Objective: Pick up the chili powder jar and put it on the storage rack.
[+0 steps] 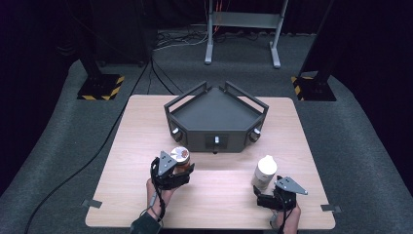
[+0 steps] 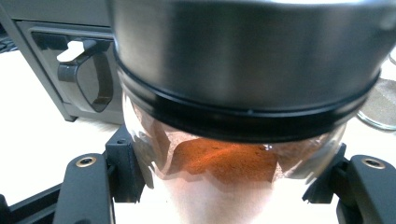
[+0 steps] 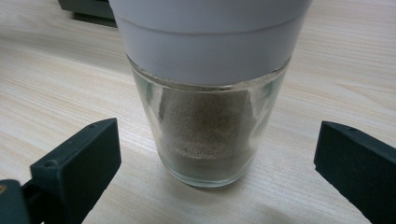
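No readable text, label, brand or number anywhere. Only sign-like marking: yellow-black hazard stripes on two floor plates (image 1: 101, 87), beyond the counter (image 1: 146, 146), either side.

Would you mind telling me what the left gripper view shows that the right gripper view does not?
The left gripper view alone shows a glass jar of orange-red powder with a metal lid, set between the left hand-held gripper jaws, and the dark grey rack behind.

The right gripper view alone shows a white-capped glass jar of greyish powder standing between the wide-open right hand-held gripper jaws.

Both show the light wooden table.
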Tool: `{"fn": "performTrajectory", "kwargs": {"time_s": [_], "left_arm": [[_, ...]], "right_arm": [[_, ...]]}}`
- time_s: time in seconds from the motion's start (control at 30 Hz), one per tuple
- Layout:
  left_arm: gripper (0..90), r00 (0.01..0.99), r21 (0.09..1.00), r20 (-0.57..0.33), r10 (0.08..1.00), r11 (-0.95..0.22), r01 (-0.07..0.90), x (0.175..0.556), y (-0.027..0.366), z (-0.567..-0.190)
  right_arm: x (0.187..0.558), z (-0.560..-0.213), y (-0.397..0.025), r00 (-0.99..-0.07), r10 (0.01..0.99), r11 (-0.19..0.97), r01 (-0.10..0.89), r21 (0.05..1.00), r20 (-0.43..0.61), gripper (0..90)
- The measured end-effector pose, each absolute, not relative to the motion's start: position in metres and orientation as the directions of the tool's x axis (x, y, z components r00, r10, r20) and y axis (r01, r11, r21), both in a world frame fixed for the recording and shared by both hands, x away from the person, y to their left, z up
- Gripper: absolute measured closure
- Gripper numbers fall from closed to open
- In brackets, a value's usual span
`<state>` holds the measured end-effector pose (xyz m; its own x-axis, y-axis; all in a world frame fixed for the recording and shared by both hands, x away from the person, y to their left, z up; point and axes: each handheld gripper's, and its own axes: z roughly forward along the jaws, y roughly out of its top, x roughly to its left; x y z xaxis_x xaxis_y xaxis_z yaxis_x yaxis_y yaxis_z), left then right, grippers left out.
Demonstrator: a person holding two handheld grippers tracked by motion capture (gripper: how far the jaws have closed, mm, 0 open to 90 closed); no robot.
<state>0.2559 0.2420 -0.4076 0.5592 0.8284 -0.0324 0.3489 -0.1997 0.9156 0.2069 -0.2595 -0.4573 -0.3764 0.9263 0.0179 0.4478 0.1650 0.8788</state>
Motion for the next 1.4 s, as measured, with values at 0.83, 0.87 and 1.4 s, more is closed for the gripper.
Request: {"fn": "performTrajectory", "kwargs": {"time_s": [0.83, 0.87, 1.4], "left_arm": [[32.0, 0.584, 0.92, -0.054, 0.81, -0.186, 0.344, 0.282, 0.243, -0.391], [32.0, 0.584, 0.921, -0.054, 0.81, -0.186, 0.343, 0.283, 0.243, -0.39], [32.0, 0.591, 0.921, -0.061, 0.804, -0.184, 0.344, 0.299, 0.241, -0.381]], "right_arm": [[0.207, -0.457, -0.258, -0.375, 0.927, 0.172, 0.448, 0.878, 0.01, 0.0], [0.207, -0.457, -0.258, -0.375, 0.927, 0.173, 0.449, 0.877, 0.01, 0.0], [0.208, -0.457, -0.258, -0.376, 0.927, 0.174, 0.45, 0.876, 0.009, 0.0]]}}
